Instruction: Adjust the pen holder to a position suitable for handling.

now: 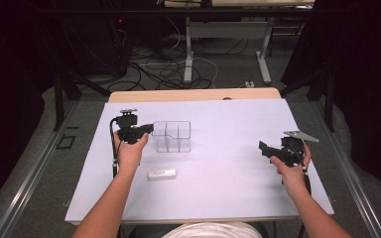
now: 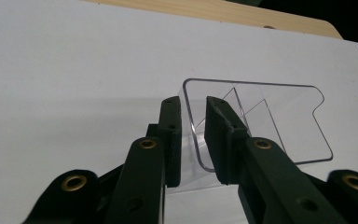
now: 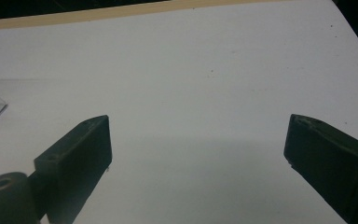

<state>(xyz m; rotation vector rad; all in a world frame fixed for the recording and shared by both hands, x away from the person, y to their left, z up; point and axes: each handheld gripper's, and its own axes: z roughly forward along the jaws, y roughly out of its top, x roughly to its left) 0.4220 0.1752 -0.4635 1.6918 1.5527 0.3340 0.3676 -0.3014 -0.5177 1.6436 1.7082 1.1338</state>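
White table sheet, clear compartmented tray, its wall between barely parted left tongs; right tongs wide open.

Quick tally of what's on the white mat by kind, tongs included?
Clear plastic divided tray: 1
Small white block: 1
Hand-held tongs: 2, left tongs astride the tray's wall, right tongs with jaws wide apart and nothing between them
Total: 4

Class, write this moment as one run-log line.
left gripper: jaws astride clear organizer wall, small gap | right gripper: open, holds nothing | white bar: untouched on table
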